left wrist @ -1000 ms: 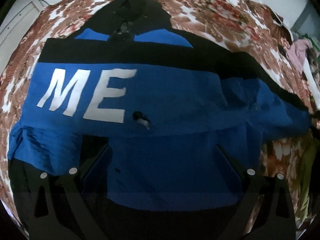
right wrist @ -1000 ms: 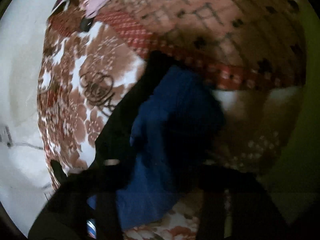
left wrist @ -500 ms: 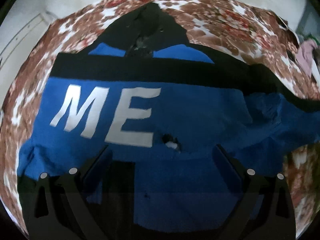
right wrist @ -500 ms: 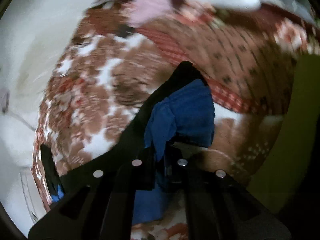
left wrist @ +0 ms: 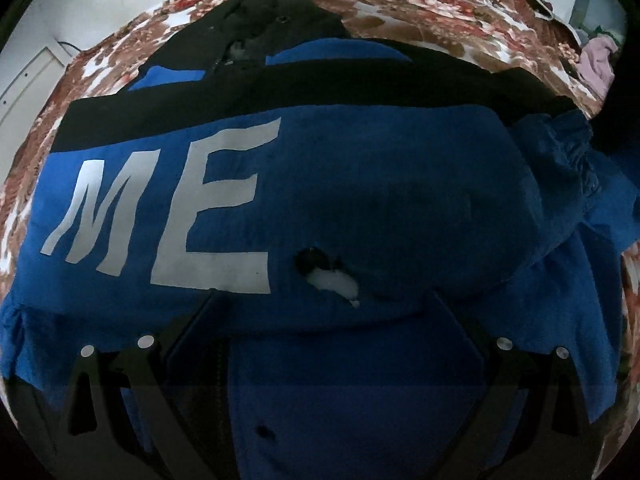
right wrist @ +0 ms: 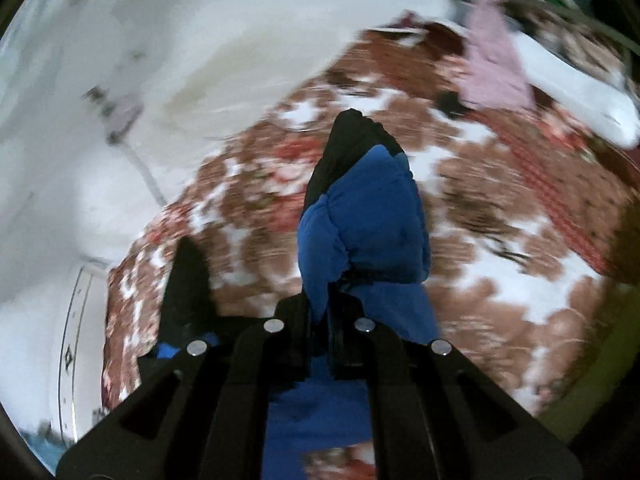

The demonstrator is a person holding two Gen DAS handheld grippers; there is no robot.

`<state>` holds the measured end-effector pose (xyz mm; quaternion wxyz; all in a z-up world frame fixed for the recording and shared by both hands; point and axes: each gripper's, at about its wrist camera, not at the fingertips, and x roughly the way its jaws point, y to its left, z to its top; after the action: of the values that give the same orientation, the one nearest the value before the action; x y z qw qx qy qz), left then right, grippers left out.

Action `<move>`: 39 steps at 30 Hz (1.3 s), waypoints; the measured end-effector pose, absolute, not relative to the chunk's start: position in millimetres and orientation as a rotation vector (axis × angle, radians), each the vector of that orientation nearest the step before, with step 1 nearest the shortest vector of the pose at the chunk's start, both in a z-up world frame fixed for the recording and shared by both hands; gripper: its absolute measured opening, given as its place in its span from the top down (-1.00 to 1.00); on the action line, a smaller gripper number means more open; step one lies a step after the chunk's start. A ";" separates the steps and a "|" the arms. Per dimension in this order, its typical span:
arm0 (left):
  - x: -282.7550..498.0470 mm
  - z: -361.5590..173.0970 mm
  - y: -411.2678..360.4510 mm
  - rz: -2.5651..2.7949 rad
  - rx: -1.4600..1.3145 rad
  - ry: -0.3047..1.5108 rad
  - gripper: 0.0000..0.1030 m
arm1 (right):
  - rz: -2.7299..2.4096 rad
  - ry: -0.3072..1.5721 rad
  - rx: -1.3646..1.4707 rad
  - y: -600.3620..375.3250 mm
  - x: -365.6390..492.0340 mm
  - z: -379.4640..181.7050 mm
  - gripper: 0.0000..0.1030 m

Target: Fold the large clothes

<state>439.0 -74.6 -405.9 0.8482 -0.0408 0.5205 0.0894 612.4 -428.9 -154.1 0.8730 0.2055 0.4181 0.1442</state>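
The left gripper (left wrist: 320, 360) sits low in its frame with its two fingers spread wide apart, one at lower left and one at lower right, over the blue and black jacket (left wrist: 360, 184). The jacket fills the middle of that view, spread flat, with white letters "ME" (left wrist: 168, 208) at centre left and a small tear (left wrist: 328, 272) showing white filling near the centre.

In the right wrist view, the right gripper (right wrist: 318, 320) stands at bottom centre, its fingers pressed together on a blue sleeve (right wrist: 360, 232) that rises up the middle of the frame with a black cuff end at top.

Underneath lies a brown, red and white floral bedspread (left wrist: 420, 4). A pink cloth (right wrist: 496, 72) lies at upper right, and a white wall (right wrist: 160, 60) fills the upper left.
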 end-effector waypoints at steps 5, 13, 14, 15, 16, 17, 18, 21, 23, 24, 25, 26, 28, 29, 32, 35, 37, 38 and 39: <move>434.3 -406.6 -79.0 0.197 -0.072 1.061 -0.92 | 0.472 0.869 0.420 -332.5 604.3 -130.4 0.89; 435.5 -398.7 -68.0 0.097 -0.093 1.074 -0.90 | 0.708 0.935 0.285 -179.9 581.2 -130.3 0.89; 431.7 -392.5 -62.4 0.072 -0.110 1.052 -0.90 | 0.733 0.952 0.268 -159.4 578.0 -136.2 0.89; 428.0 -387.6 -58.3 0.069 -0.119 1.030 -0.90 | 0.748 0.964 0.259 -146.6 576.7 -139.7 0.89; 421.7 -379.4 -49.9 0.082 -0.115 0.997 -0.90 | 0.764 0.975 0.251 -131.7 574.0 -144.0 0.89; 414.6 -372.4 -40.5 0.101 -0.105 0.972 -0.90 | 0.780 0.989 0.242 -112.0 571.5 -151.0 0.89; 407.7 -367.9 -30.8 0.118 -0.099 0.962 -0.90 | 0.786 0.997 0.236 -102.1 570.1 -155.2 0.89; 388.2 -366.3 -2.1 0.127 -0.110 0.994 -0.89 | 0.801 1.036 0.235 -66.2 562.8 -174.8 0.89; 374.0 -365.9 15.3 0.144 -0.102 1.016 -0.89 | 0.814 1.061 0.234 -40.4 555.3 -187.8 0.89; 368.6 -365.5 21.3 0.150 -0.098 1.021 -0.89 | 0.819 1.070 0.229 -31.3 553.4 -192.7 0.89; 359.3 -365.2 30.2 0.156 -0.096 1.029 -0.89 | 0.828 1.078 0.212 -15.6 549.4 -200.1 0.89; 351.4 -364.5 37.0 0.160 -0.091 1.034 -0.89 | 0.829 1.075 0.189 -5.9 546.8 -205.0 0.89; 333.9 -361.9 50.5 0.172 -0.073 1.043 -0.89 | 0.824 1.072 0.122 16.0 540.0 -217.0 0.89; 325.1 -361.3 55.0 0.175 -0.064 1.045 -0.89 | 0.823 1.082 0.092 28.7 536.0 -227.0 0.89; 301.5 -358.2 67.5 0.176 -0.039 1.053 -0.89 | 0.822 1.141 0.034 54.8 527.9 -259.4 0.89; 284.3 -358.2 76.9 0.175 -0.052 1.062 -0.90 | 0.810 1.203 -0.020 71.0 517.5 -294.1 0.89; 276.2 -359.2 83.8 0.179 -0.085 1.080 -0.89 | 0.805 1.242 -0.023 75.9 511.0 -312.4 0.88; 271.8 -359.2 85.7 0.180 -0.100 1.086 -0.89 | 0.807 1.256 -0.029 79.6 505.7 -321.1 0.88; 266.6 -358.3 88.7 0.184 -0.119 1.088 -0.89 | 0.810 1.260 -0.041 83.0 501.4 -325.9 0.88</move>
<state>266.6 88.7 -358.3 0.8499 -0.0563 0.5167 0.0873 501.4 83.0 -325.9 0.7322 -0.0186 0.5729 0.3679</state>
